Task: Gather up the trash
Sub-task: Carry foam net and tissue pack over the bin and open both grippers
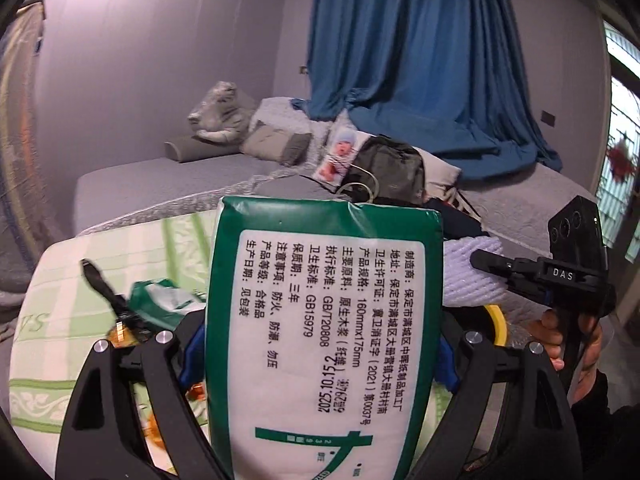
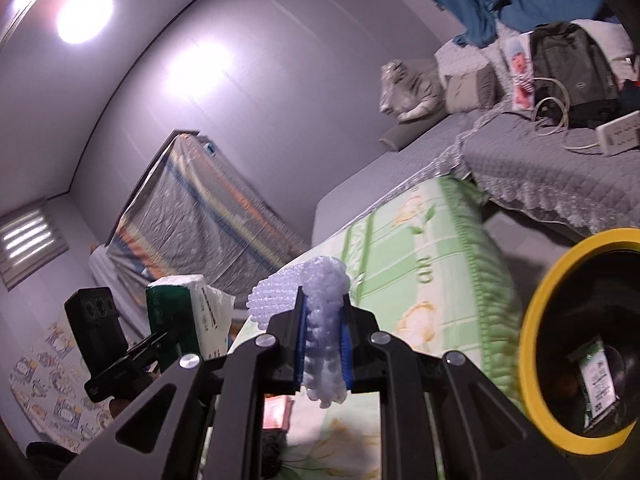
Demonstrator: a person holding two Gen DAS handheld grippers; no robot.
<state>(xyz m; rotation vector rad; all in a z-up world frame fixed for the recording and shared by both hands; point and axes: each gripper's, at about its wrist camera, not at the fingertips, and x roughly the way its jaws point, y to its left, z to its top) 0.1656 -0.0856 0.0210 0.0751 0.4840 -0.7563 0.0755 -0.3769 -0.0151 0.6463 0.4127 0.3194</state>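
Gripping a green-and-white tissue pack upright between its closed-in fingers, the left tool holds it so near the lens that most of the bed behind is blocked. The right tool is clamped on a wad of white bubble wrap. A yellow-rimmed bin sits just right of it, a green packet inside. Below lies a green floral cover; a backpack, power strip and blue curtain stand farther back.
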